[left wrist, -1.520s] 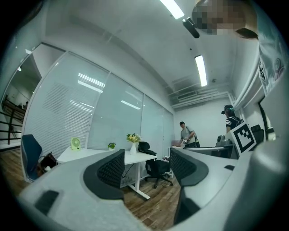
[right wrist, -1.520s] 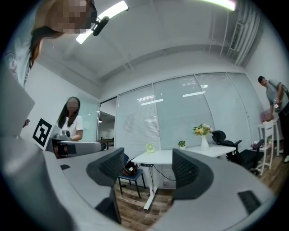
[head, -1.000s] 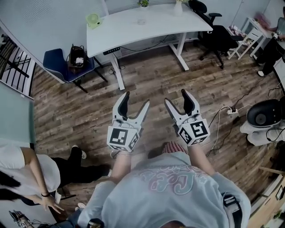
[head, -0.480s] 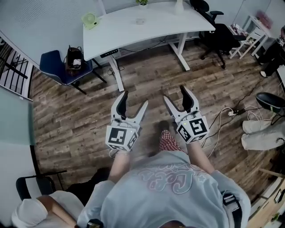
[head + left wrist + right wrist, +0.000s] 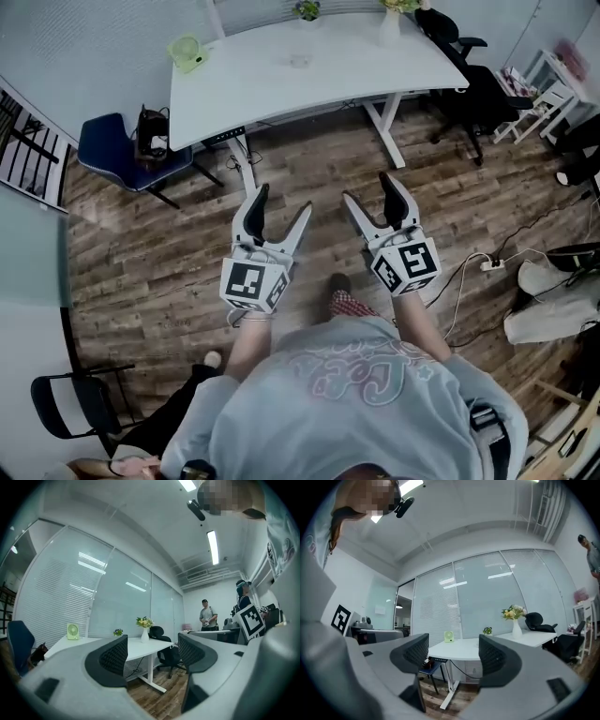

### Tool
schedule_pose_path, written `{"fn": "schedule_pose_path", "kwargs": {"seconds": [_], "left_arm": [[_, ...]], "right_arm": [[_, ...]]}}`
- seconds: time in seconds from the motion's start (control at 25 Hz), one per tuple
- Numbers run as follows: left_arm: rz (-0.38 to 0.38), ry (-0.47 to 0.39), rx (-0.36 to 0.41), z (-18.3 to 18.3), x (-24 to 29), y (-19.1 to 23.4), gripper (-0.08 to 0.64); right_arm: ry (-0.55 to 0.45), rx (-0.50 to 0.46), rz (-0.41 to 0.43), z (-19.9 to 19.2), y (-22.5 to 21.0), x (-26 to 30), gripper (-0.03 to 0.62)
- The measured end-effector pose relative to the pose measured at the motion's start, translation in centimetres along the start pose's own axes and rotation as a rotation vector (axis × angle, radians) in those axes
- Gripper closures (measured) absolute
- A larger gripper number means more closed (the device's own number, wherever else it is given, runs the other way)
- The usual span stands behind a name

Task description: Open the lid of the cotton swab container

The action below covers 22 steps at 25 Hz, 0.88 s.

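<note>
Much of the head view is filled by the wooden floor (image 5: 131,253). At 12 o'clock stands the white worktop (image 5: 281,84), a blue chair (image 5: 108,150) at its 8 o'clock. The left gripper (image 5: 281,204) and right gripper (image 5: 369,190) are held over the floor, well short of the worktop, their fingers spread with nothing between them. A green fan (image 5: 187,49) is seen at the worktop's 9 o'clock end. Mid-worktop lies a small round item (image 5: 300,61) — possibly the swab container, too small to tell.
</note>
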<state>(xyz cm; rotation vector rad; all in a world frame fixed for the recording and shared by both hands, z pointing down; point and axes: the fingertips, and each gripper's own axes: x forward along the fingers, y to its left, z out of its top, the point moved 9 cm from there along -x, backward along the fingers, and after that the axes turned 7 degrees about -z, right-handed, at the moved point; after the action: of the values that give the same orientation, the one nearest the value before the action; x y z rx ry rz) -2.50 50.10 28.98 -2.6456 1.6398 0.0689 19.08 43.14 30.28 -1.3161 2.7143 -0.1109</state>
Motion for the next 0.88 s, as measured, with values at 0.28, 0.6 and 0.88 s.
{"fn": "schedule_pose_path", "kwargs": {"seconds": [0.28,0.6,0.88], "left_arm": [[0.024,-0.018,0.011,0.7,7.1,3.0,0.253],[0.062,-0.029,0.018,0.3,12.6,5.0,0.253],[0.090,-0.016,0.017,-0.3,14.1,5.5,0.253]], "right_arm": [[-0.012,-0.020,0.033,1.4,-5.1,6.4,0.275],[-0.019,-0.016,0.082,1.5,-9.3,11.8,0.275],[-0.013,0.015,0.106,0.7,-10.8,13.6,0.275]]}}
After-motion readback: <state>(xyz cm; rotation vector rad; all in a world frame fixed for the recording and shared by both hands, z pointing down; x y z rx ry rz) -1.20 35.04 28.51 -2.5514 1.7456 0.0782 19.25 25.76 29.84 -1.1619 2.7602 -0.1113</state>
